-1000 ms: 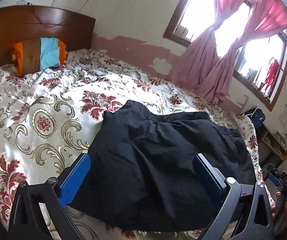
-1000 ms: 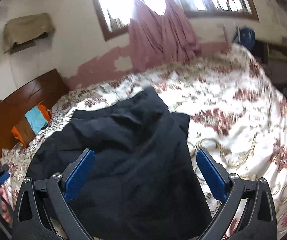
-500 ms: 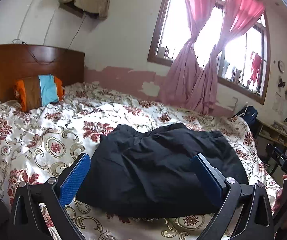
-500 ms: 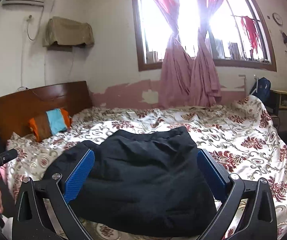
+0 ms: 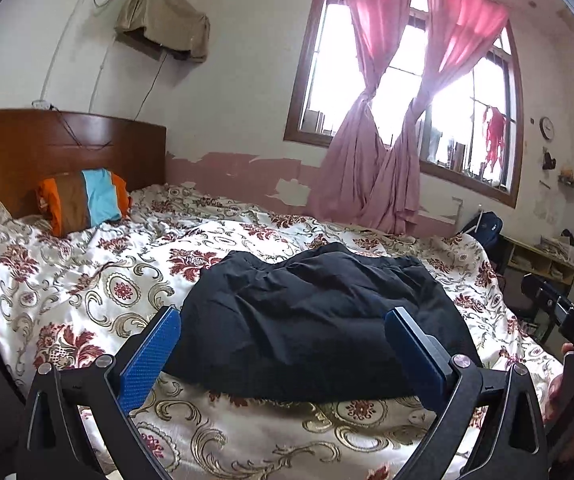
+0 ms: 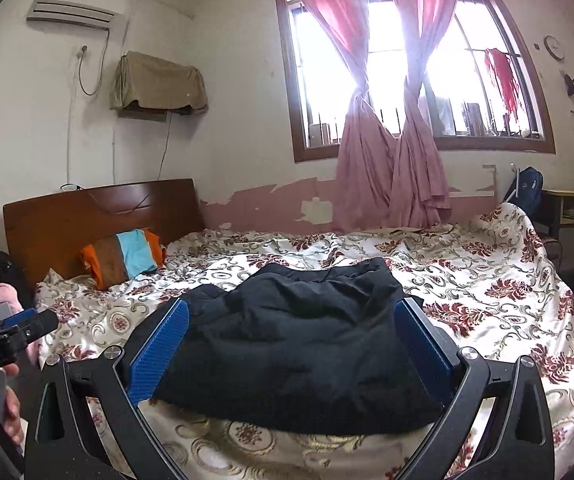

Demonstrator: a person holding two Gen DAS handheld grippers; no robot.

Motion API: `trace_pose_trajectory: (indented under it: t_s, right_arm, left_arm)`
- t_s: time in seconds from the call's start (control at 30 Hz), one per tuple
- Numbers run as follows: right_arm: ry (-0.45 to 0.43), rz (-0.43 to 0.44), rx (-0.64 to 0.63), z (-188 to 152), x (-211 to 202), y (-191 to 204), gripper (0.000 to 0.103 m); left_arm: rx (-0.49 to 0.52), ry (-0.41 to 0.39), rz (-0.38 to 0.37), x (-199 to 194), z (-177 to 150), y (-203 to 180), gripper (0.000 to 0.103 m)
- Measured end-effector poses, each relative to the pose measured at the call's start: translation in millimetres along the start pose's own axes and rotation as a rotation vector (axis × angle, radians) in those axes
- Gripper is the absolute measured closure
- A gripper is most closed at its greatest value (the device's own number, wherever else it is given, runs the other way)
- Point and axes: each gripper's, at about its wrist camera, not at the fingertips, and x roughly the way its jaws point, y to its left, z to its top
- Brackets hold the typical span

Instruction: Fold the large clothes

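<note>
Since a second ago: both cameras have risen and pulled back. Black garment (image 5: 319, 320): bundled on the bed (image 5: 87, 292), long axis crosswise, dead ahead of your left gripper (image 5: 283, 354) and right gripper (image 6: 291, 354); both jaws released, neither nearer.

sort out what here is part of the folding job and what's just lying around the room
Part of the job:
- black garment, lying in a heap on the bed
- bed cover it rests on
- left tongs, open, holding nothing
- right tongs, open, holding nothing

Just lying about:
- striped pillow
- pink curtains
- headboard
- blue bag
- wall clock
</note>
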Motion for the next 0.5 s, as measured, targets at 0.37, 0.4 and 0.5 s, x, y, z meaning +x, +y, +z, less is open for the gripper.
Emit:
trace_pose_trajectory:
  t_s: [0.37,0.4,0.5]
  right_arm:
    - [-0.05,-0.011,-0.005,-17,-41,13,0.002]
    - [-0.048,-0.007,-0.001,-18,-43,15,0.002]
    - [-0.051,0.015,0.005,-21,-49,20,0.002]
  left_arm:
    - [0.056,-0.047,0.005,-43,-22,-9,0.0]
    - [0.056,-0.049,0.012,-46,-23,-7,0.0]
    - [0.054,-0.04,0.035,-54,-27,0,0.0]
